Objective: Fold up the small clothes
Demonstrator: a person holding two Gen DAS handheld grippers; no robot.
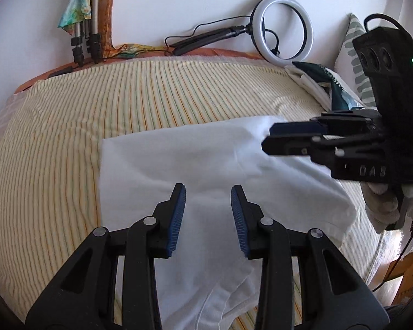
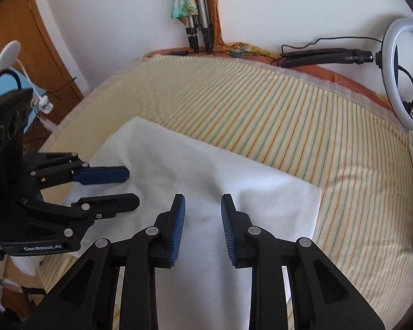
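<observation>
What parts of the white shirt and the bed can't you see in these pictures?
- White garment: in the left wrist view its near end lies behind the left gripper; which kind of garment it is stays unclear.
- The same garment's right part, left wrist view: the right gripper covers it.
- Folded pile by the pillow: too small and overlapped to count.
- Striped bedcover: its near edge is cut off in the right wrist view.

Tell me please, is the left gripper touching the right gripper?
Apart. In the right wrist view, the left gripper ends short of the right gripper, with white garment showing between them.
</observation>
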